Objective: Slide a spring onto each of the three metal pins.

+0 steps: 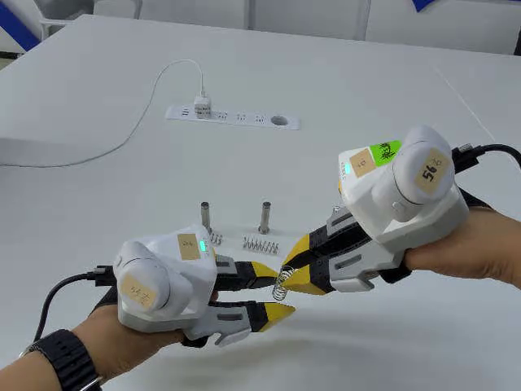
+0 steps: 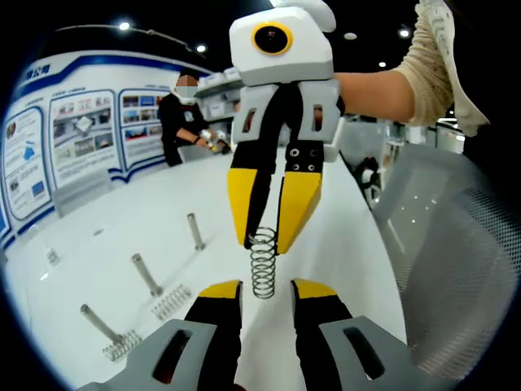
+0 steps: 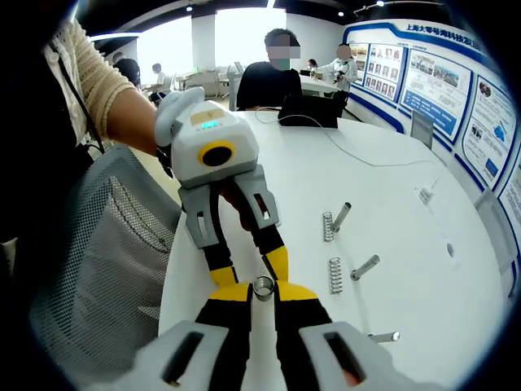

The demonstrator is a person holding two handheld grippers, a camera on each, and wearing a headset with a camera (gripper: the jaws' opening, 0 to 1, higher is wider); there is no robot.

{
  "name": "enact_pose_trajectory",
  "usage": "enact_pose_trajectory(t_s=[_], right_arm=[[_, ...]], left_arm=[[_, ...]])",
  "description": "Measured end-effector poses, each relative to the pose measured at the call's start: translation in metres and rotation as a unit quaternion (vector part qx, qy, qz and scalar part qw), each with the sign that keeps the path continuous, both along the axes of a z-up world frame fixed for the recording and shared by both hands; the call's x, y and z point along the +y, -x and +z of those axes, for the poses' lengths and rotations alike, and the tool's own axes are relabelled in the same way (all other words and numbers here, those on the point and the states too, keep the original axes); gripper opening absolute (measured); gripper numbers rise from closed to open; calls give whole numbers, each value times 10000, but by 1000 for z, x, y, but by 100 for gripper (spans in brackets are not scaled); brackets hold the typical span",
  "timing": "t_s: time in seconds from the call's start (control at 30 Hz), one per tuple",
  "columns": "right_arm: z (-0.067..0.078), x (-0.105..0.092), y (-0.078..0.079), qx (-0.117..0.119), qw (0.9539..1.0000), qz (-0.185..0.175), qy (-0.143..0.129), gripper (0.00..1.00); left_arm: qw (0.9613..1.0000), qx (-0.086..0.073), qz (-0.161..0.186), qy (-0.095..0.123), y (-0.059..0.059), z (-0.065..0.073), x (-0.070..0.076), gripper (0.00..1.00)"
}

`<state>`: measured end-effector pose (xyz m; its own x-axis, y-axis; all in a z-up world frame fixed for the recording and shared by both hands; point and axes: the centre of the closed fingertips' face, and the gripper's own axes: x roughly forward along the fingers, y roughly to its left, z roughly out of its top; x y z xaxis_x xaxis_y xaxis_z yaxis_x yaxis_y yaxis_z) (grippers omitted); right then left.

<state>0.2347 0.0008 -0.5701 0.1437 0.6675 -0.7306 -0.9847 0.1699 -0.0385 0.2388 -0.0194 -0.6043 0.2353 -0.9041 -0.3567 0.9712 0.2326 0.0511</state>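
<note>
Now, fingers of right gripper (image 3: 262,292) clamped on one end of small silvery coil spring (image 2: 261,261); left gripper (image 2: 265,287) fingers apart around other end. Three bare upright metal pins (image 2: 146,274) beyond on white desk (image 1: 366,98). We judge uneven handover pinch could flick spring away.

we see our right hand-held gripper (image 3: 263,293) pinching a spring (image 3: 262,287) end-on, with the left hand-held gripper (image 3: 248,269) facing it, jaws spread, over the tabletop (image 3: 391,187).
</note>
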Motion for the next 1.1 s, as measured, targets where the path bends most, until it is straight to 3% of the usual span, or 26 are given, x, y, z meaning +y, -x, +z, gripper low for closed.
enact_pose_trajectory(t_s=[0.17, 0.5, 1.1], right_arm=[[2, -5, -4, -24, 10000, -82, 14, 11], [6, -13, -11, -54, 9998, -214, 22, 11], [20, -39, -33, -197, 9976, -662, -14, 11]], left_arm=[[9994, 156, 267, 123, -7, 1, 9, 36], [9977, 272, 598, 182, -13, -1, 27, 51], [9929, 275, 1136, 235, -28, 0, 57, 63]])
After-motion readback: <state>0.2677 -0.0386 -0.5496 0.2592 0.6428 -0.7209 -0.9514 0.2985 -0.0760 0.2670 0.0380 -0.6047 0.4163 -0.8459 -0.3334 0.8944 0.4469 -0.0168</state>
